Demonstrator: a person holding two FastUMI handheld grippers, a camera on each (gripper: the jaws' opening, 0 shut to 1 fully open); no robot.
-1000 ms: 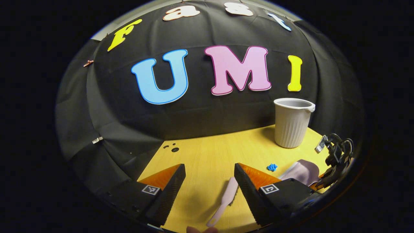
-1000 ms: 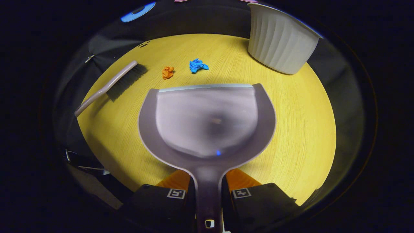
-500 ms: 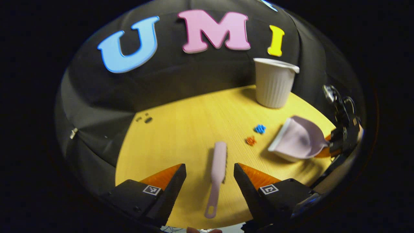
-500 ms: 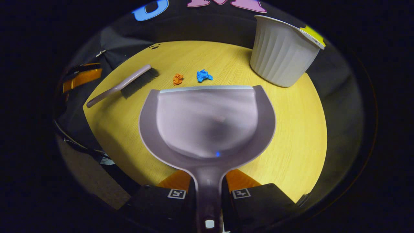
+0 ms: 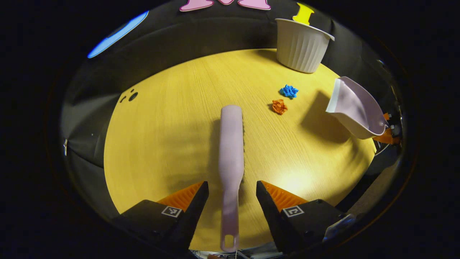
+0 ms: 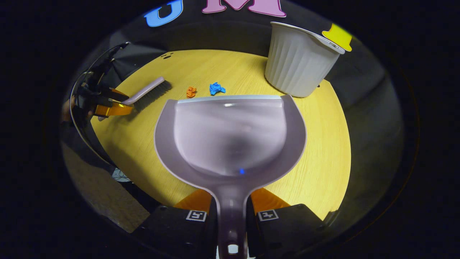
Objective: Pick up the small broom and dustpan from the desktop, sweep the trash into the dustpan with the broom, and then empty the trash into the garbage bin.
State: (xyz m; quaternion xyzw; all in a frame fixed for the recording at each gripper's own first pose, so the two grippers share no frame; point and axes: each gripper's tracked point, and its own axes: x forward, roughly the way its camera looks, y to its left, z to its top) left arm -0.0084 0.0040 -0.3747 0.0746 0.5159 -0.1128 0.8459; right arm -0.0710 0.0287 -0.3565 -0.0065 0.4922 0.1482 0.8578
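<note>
Left gripper (image 5: 230,192) poised low over the yellow wooden desktop (image 5: 172,136), fingers spread wide to either side of the small broom's handle and not touching it. Broom (image 5: 231,151) lying flat along the middle of the desktop, handle end with its hanging hole close to the near edge, head pointing toward the far wall. Open wood to the broom's left, bare all the way to the curved rim, apart from small dark holes (image 5: 131,97) near the far-left edge.

Two scraps of trash just right of the broom's head: an orange crumpled scrap (image 5: 279,107) and, a little farther back, a blue crumpled scrap (image 5: 289,91), close together but apart. White ribbed garbage bin (image 5: 302,46) upright at the far right of the desktop, against the black cloth wall; inside not visible from either view.

Right gripper (image 6: 230,212) with fingers pinched on the dustpan's handle from both sides. Dustpan (image 6: 230,136) held off the desktop at the right edge, seen tilted in the left gripper view (image 5: 354,109), shadow cast on the wood beneath. Pan bare inside in the right gripper view, its front lip just short of the two scraps (image 6: 191,92) (image 6: 216,88). Bin (image 6: 298,64) beyond the pan's right corner. Clear wood between pan and bin, and along the right rim.
</note>
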